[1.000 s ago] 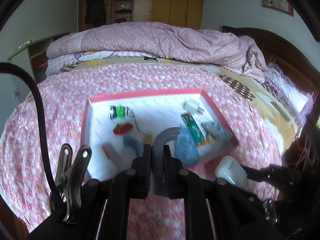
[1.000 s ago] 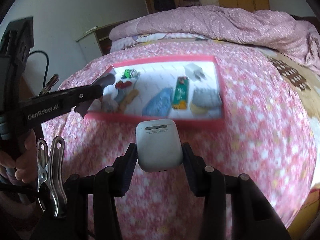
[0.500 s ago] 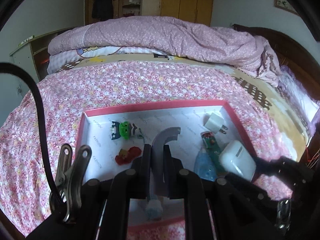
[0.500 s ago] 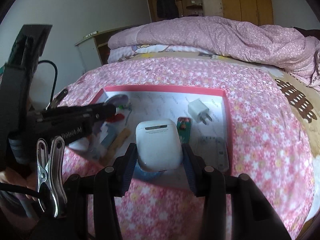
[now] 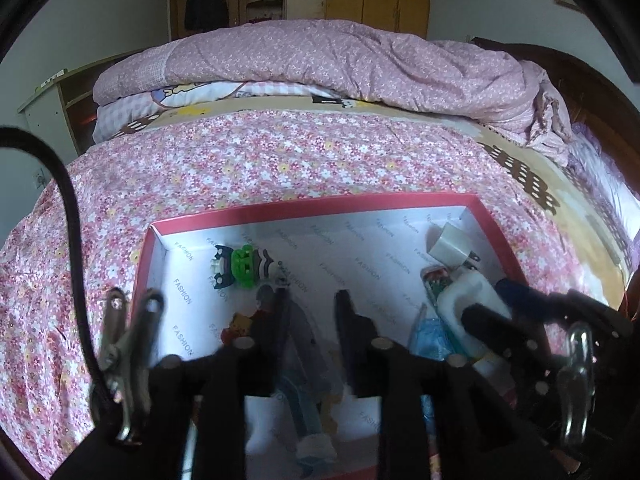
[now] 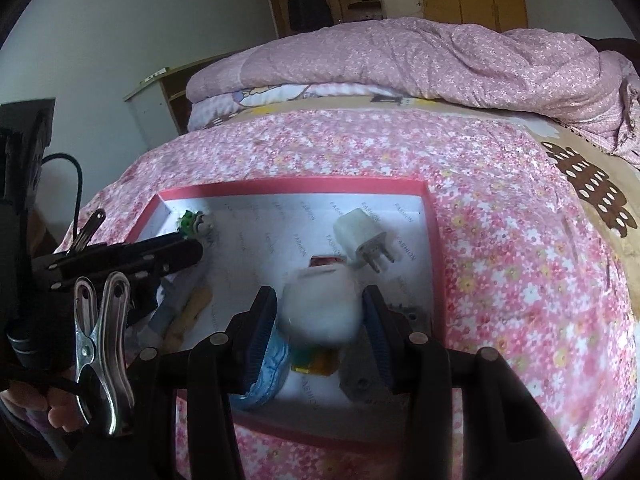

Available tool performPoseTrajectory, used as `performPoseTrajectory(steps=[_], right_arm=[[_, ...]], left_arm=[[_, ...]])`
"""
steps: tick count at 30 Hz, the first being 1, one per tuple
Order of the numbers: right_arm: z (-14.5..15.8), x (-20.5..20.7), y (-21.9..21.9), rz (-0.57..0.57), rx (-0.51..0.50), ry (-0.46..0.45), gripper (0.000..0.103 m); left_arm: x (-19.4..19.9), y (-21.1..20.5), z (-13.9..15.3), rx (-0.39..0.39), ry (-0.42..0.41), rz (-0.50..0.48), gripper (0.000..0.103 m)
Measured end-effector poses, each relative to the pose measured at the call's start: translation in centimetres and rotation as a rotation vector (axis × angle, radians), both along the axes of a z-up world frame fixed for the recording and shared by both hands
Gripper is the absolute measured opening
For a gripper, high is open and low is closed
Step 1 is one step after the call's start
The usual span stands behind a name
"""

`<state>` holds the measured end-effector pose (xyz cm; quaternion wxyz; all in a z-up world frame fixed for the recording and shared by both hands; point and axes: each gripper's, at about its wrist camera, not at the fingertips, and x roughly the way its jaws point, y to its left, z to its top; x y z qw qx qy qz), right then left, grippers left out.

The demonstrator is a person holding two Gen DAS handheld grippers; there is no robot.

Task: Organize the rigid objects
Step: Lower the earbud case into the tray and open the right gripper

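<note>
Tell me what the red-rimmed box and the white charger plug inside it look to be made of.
Box: probably cardboard, matt red rim, white printed lining; thin folded walls suggest it. Charger plug: looks like smooth white plastic with a slight sheen; its prongs look like metal.

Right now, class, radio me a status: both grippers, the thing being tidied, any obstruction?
Left gripper jaws just opening, grey curved piece loose between them. Right gripper shut on white earbud case, over red box. Box crowded below.

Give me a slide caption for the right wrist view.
Right gripper holds a white earbud case over the red-rimmed tray.
</note>
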<state>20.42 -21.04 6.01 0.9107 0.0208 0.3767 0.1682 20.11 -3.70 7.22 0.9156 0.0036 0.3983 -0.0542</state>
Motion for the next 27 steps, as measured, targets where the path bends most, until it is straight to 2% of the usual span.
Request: performPoseTrajectory(steps=[4, 14, 18, 27], right_arm=[[0.3, -0.2, 0.0, -0.005, 0.003, -0.007, 0.046], [1.4, -2.6, -0.1, -0.008, 0.018, -0.036, 0.047], [1.9, -3.9, 0.0, -0.01, 0.025, -0.053, 0.055], [2.6, -7.0, 0.5, -0.008, 0.03, -0.064, 0.056]], left_arm=[[-0.2, -0.1, 0.3, 0.008, -0.004, 0.007, 0.036], [-2.3, 0.0, 1.9, 0.012, -0.027, 0.031, 0.036], [-3.9, 0.3, 2.3, 0.005, -0.042, 0.047, 0.036], [-7.4, 0.8, 3.4, -0.016, -0.064, 0.057, 0.036]])
